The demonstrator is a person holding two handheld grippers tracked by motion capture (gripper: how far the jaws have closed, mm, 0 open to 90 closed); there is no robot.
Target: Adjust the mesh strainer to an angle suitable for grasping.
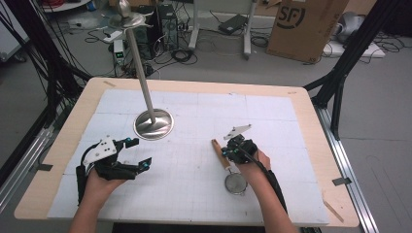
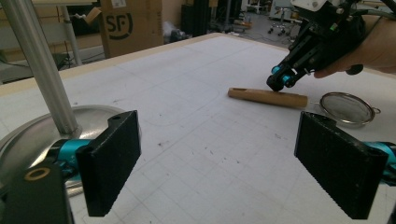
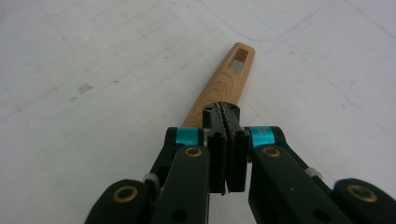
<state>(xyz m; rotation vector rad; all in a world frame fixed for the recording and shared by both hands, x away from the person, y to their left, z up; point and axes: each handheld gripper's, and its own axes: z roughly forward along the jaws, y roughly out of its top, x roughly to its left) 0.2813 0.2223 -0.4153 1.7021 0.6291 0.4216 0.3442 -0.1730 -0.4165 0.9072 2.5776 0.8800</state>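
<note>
Here, my right claw [image 1: 227, 154] sits pressed together over the strainer's wooden handle [image 1: 219, 154]

My right claw's jaws are closed flat against each other with nothing between them, tips just above the handle in the right gripper view; whether they touch it I cannot tell. The strainer [image 1: 235, 183] lies on the white mat of the bench [image 1: 311, 104], right of the middle and toward the near edge, its mesh bowl nearest me and its handle pointing toward the far edge. My left claw [image 1: 140, 152] rests near the left edge, jaws wide with nothing in them, just in front of the metal stand [image 1: 153, 124]
</note>
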